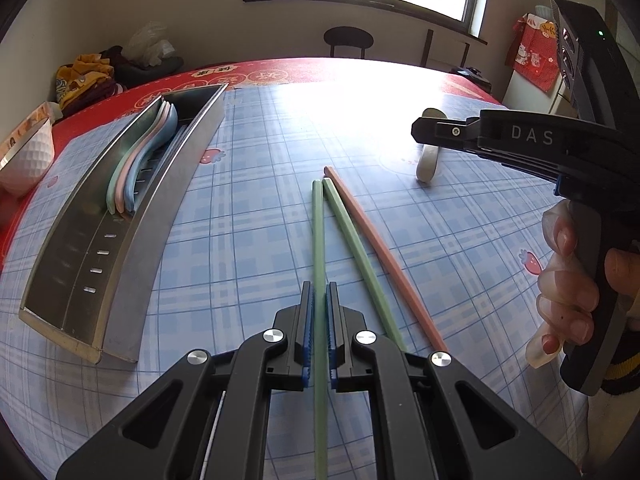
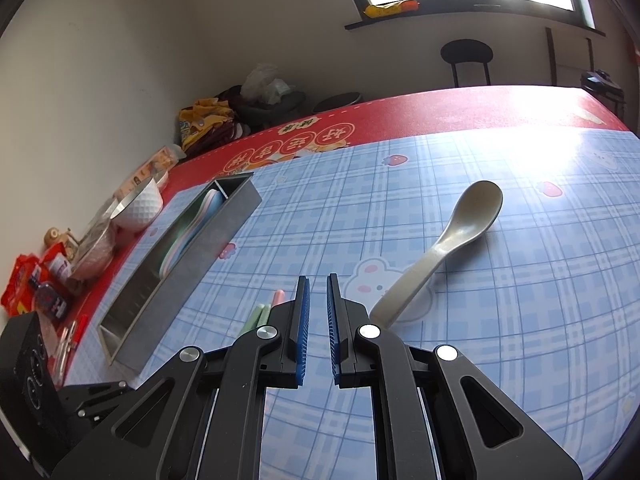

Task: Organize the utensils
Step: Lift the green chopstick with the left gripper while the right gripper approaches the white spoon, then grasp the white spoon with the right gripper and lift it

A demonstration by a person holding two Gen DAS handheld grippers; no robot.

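My left gripper is shut on a green chopstick that points away across the table. A second green chopstick and a pink chopstick lie just right of it. A long metal utensil tray at the left holds green, pink and blue spoons. A beige spoon lies on the cloth ahead and right of my right gripper, which is open with a narrow gap, empty, above the table. The right gripper also shows in the left wrist view, over the beige spoon.
The table has a blue plaid cloth over a red one. A white bowl stands left of the tray, with snack packets along the left edge. A stool stands beyond the table.
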